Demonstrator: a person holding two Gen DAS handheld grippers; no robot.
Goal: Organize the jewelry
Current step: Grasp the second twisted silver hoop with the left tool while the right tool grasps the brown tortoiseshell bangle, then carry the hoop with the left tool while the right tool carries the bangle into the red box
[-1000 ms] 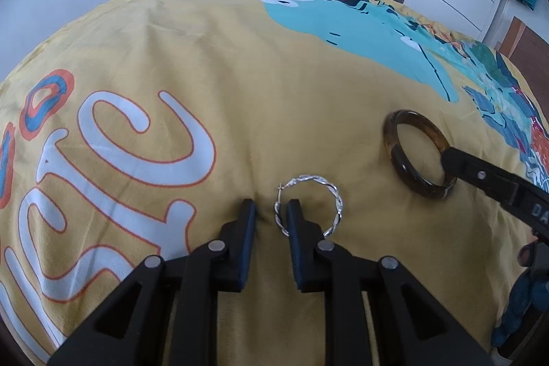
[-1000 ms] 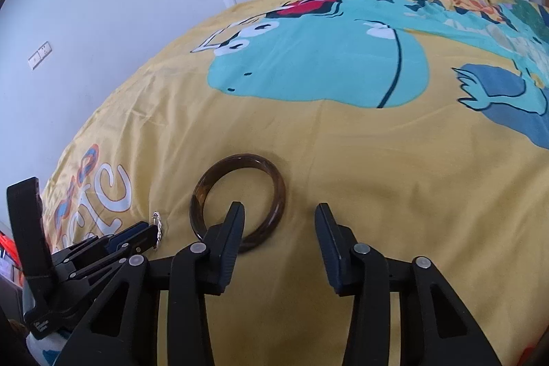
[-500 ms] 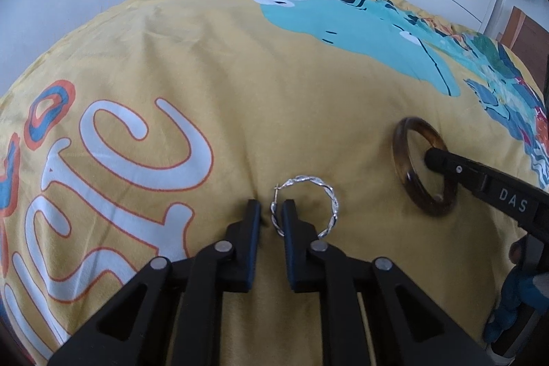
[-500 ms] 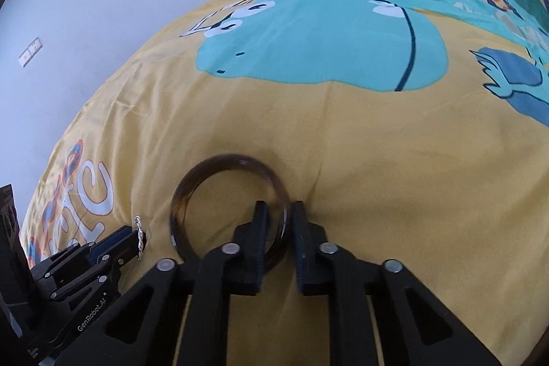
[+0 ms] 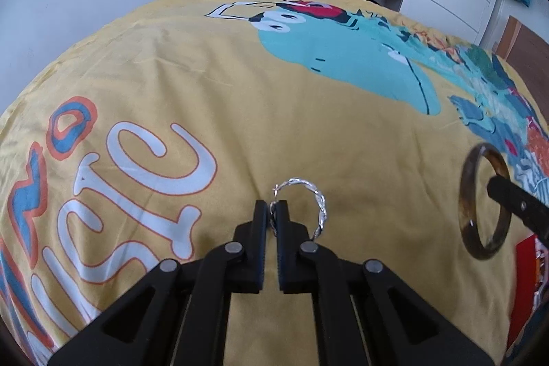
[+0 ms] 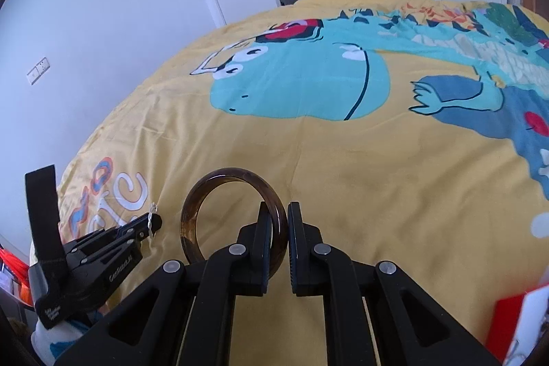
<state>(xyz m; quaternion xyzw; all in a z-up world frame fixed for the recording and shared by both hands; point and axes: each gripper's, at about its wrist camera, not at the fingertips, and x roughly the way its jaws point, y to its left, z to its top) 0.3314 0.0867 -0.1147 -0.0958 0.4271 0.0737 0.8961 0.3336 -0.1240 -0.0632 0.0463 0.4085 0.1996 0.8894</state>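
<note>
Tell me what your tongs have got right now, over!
Left tongs shut on silver twisted hoop. Right tongs shut on brown bangle. Both pieces lifted clear of yellow bedspread. Nothing in the way.

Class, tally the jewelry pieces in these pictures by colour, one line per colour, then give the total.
Silver: 1, the twisted hoop earring, held by the left gripper.
Brown: 1, the bangle, held by the right gripper.
Total: 2
</note>
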